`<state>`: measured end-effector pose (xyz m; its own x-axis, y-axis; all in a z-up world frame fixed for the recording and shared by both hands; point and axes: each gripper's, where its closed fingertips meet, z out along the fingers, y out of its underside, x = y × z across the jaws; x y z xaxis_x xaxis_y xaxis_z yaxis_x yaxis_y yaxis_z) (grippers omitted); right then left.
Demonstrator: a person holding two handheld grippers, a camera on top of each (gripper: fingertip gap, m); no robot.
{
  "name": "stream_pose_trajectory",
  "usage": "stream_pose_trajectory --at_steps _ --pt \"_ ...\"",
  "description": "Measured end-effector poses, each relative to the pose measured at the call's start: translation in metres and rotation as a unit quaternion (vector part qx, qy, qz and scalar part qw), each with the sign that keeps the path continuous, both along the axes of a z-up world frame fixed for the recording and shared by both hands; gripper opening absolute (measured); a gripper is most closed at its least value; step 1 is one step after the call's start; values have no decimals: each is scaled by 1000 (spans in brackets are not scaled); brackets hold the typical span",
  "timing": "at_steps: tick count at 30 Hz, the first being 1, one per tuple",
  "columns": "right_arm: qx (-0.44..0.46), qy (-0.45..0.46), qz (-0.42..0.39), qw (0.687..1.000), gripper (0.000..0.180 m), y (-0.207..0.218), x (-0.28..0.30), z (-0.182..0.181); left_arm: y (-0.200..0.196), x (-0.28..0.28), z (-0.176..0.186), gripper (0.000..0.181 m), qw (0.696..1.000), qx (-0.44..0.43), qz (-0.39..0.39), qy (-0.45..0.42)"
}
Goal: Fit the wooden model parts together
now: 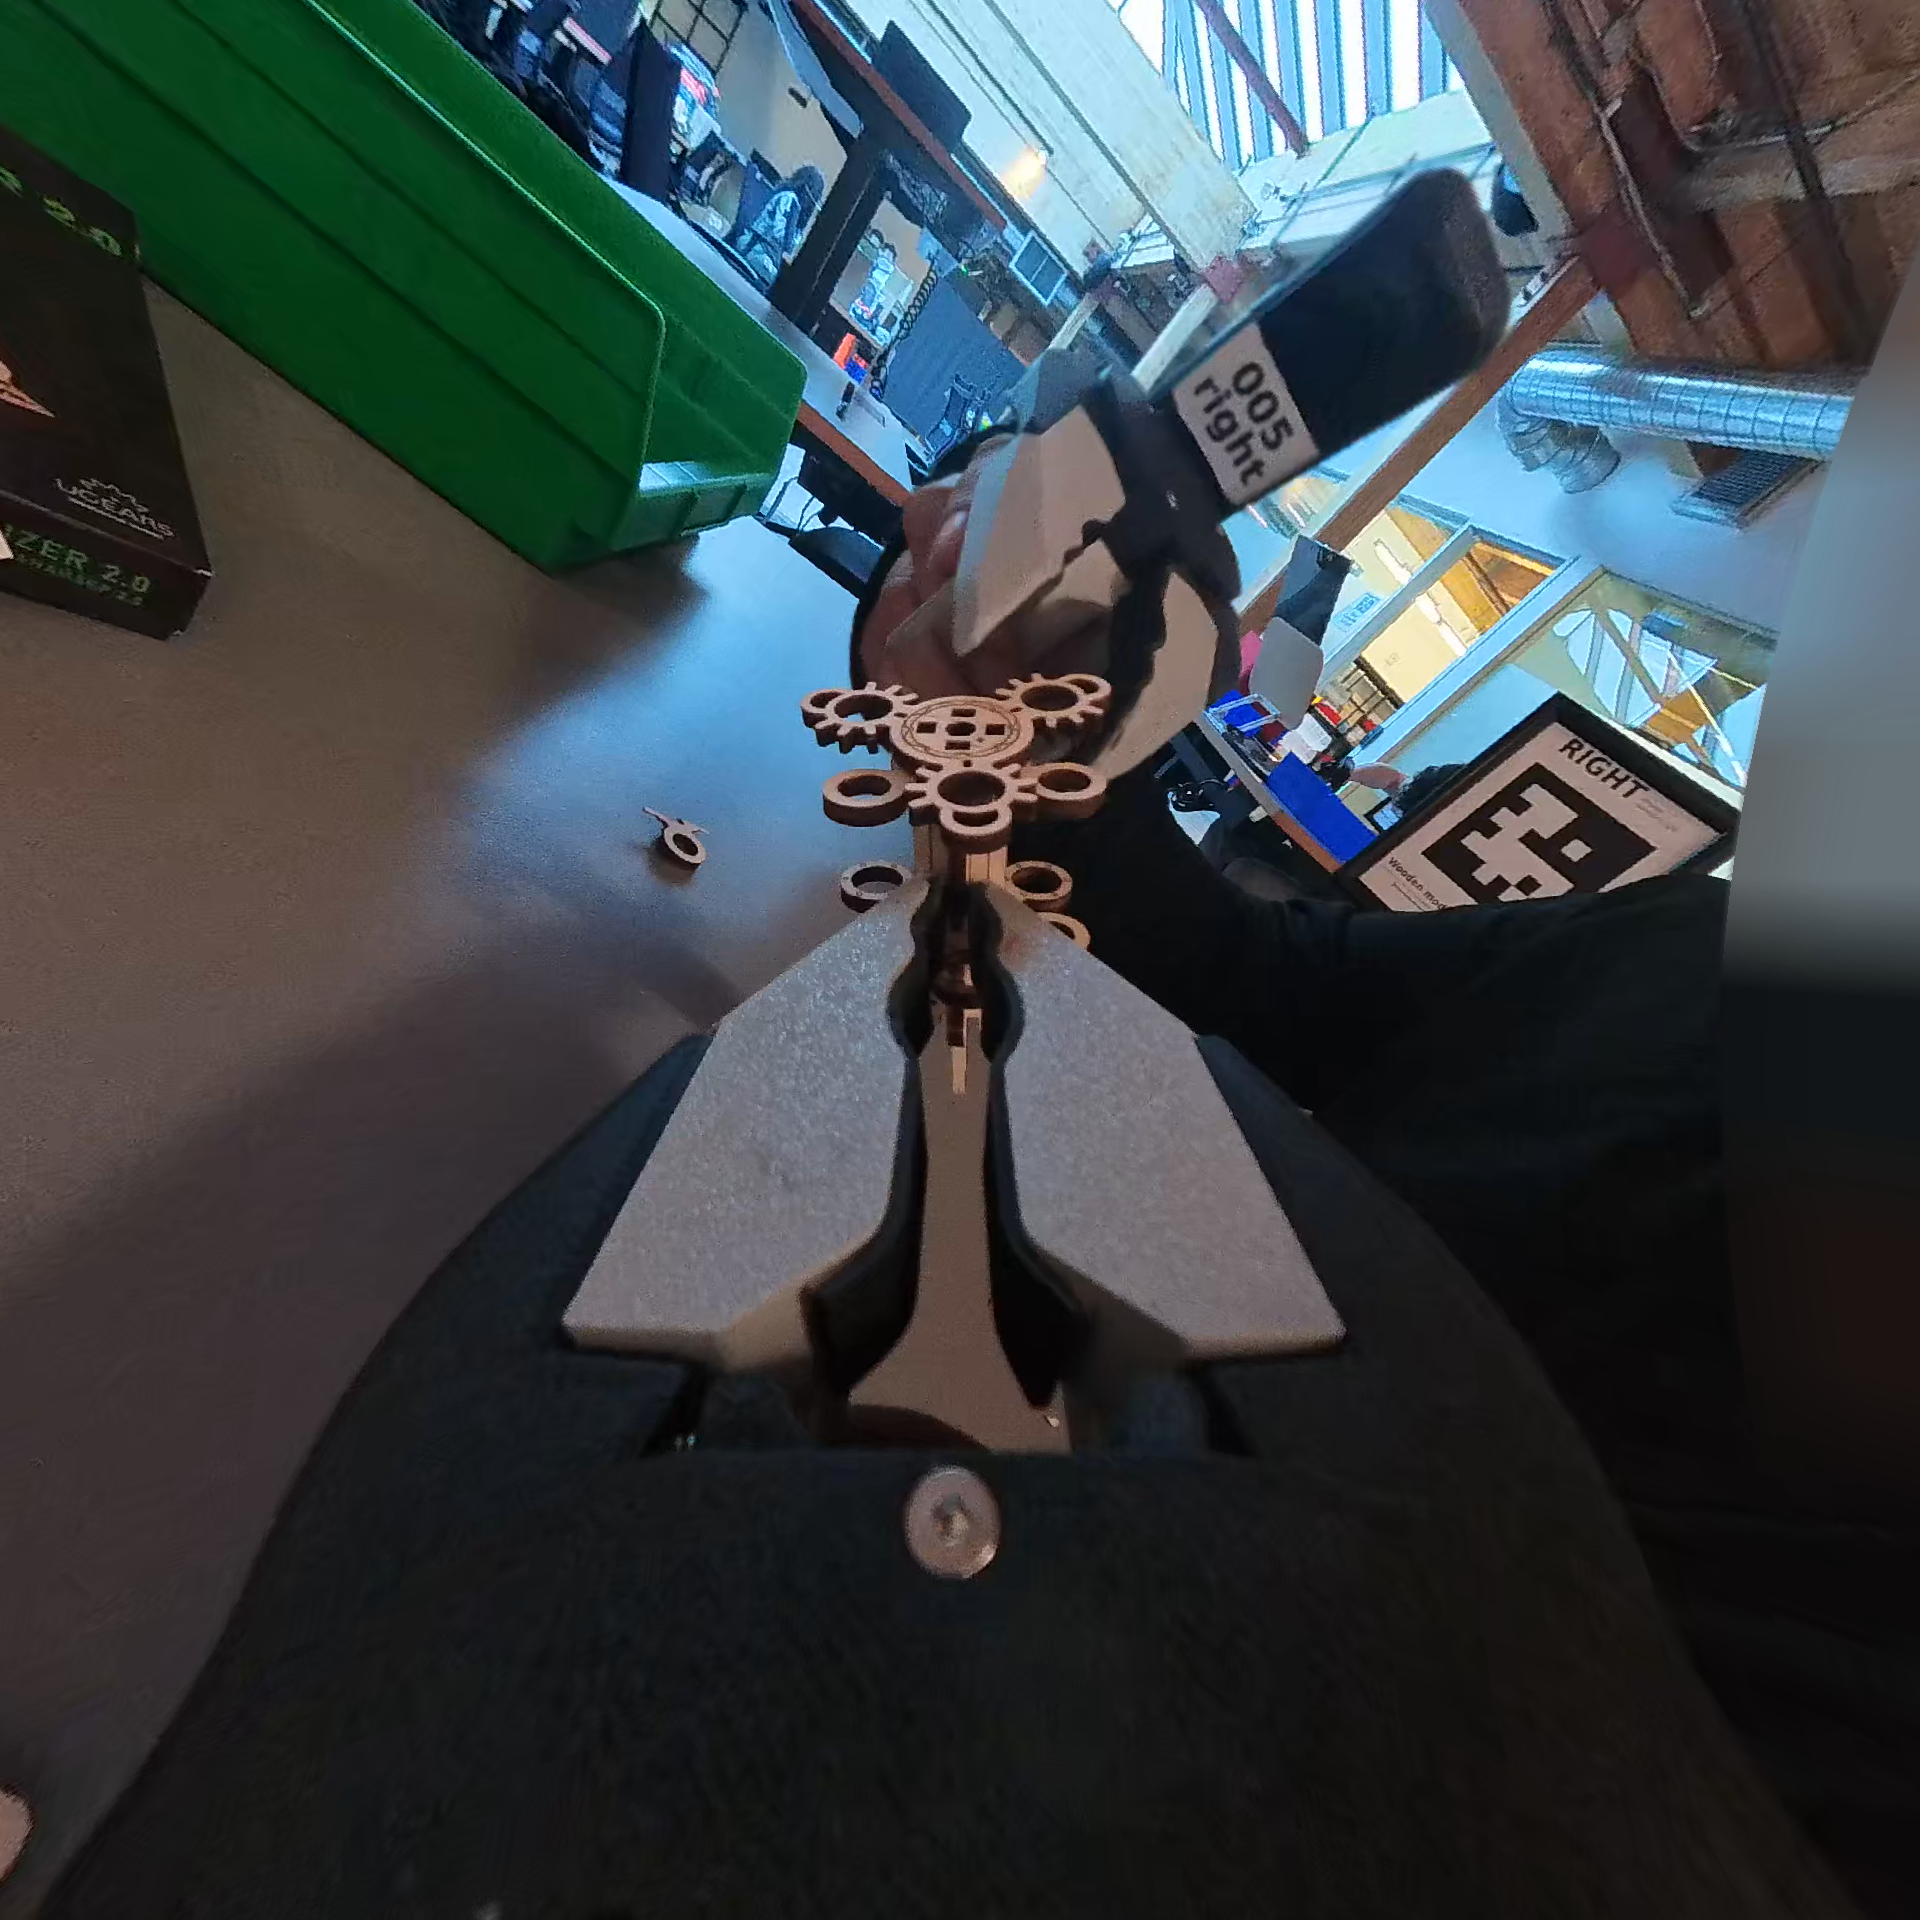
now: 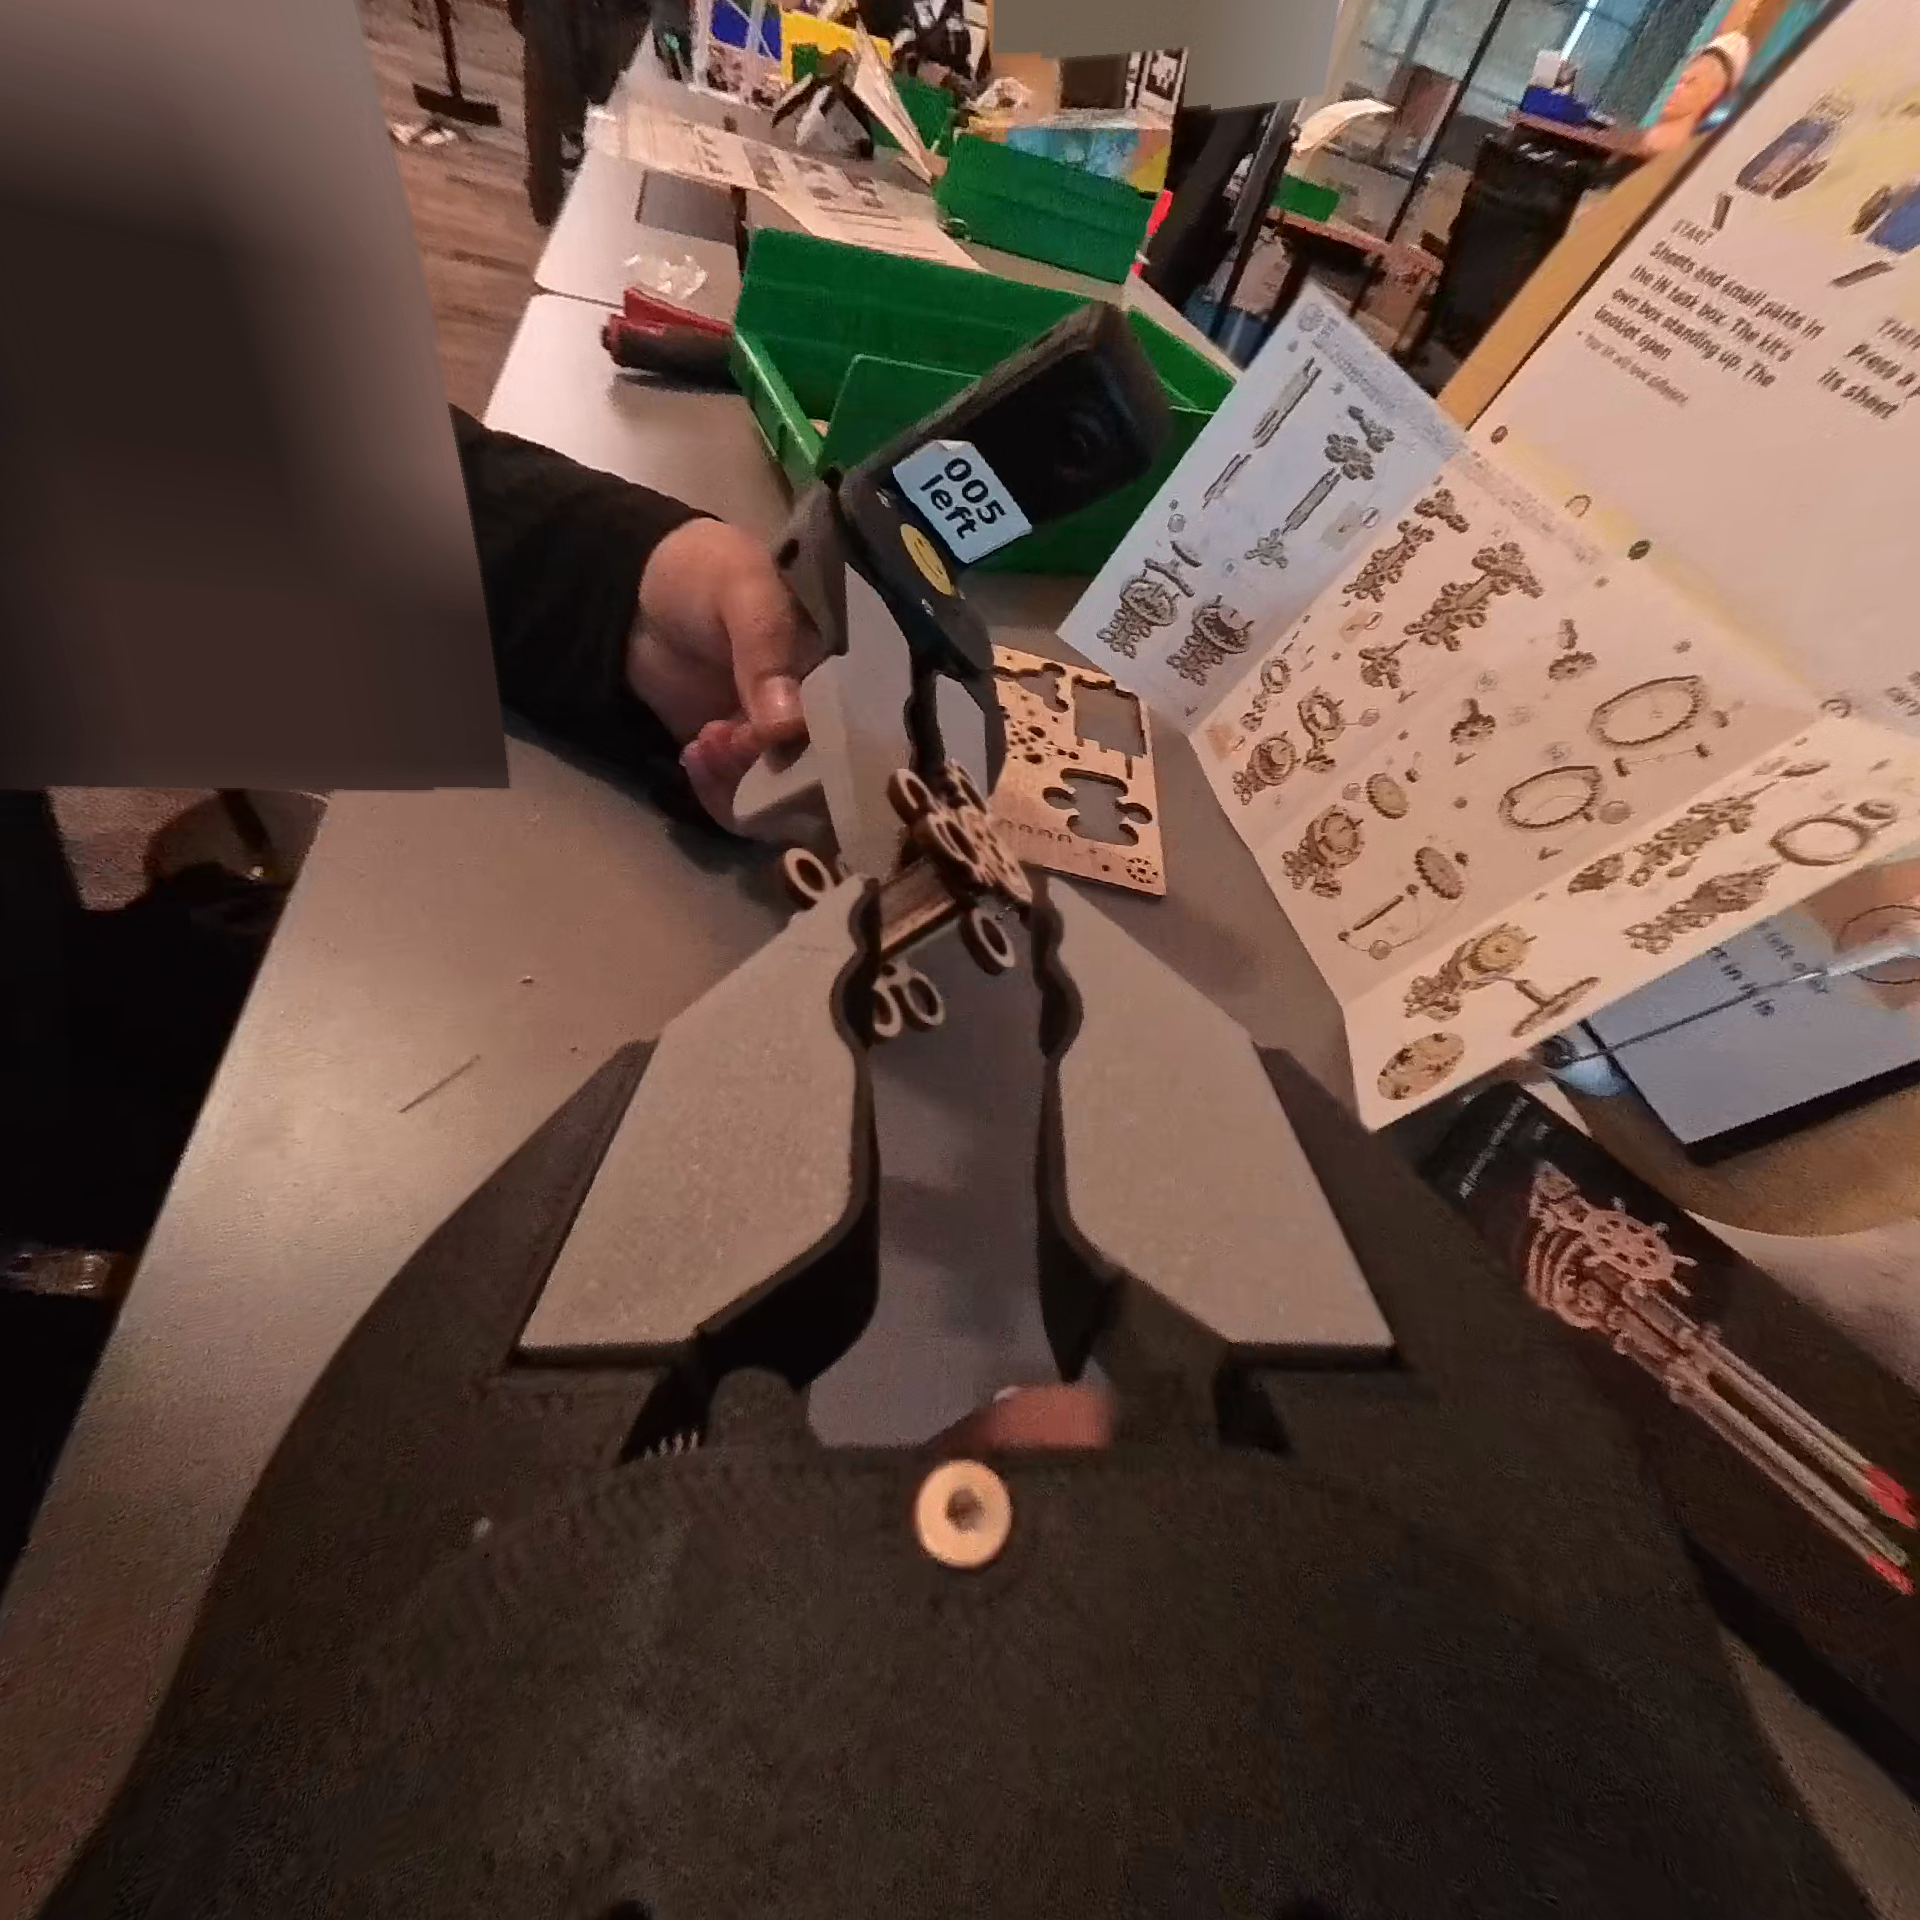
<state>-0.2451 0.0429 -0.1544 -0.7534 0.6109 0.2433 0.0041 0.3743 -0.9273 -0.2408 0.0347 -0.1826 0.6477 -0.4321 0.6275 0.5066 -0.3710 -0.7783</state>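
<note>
Two grippers meet at one wooden gear assembly [image 1: 956,769], held above grey table [image 1: 312,935]. Left gripper [image 1: 954,914] pinches its stem. Right gripper [image 2: 951,914] spread, fingers flanking assembly, left finger [image 2: 821,935] near it. Punched parts sheet [image 2: 1081,790] beyond.

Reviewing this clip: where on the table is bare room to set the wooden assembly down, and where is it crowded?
Free: the grey table between the dark box, the green bin and the small loose piece. Crowded: around the wooden assembly in the left gripper, with the cut-out sheet and instruction booklet close by.
</note>
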Motion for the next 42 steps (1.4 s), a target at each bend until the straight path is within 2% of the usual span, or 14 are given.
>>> stream_pose_trajectory --at_steps 4,11,25,32,42 --pt "20 22 1 1000 24 -4 0 -2 0 1 -1 0 1000 0 2 12" --pt "76 70 -27 994 10 -2 -5 -8 2 0 -4 0 999 -1 19 44" --pt "91 98 -30 991 9 4 5 -13 4 8 -7 1 992 5 27 123" --pt "116 127 -25 985 8 3 11 -23 6 14 -20 2 979 -19 26 203" --pt "77 80 1 994 16 4 31 -23 4 19 -26 1 952 -1 27 304"
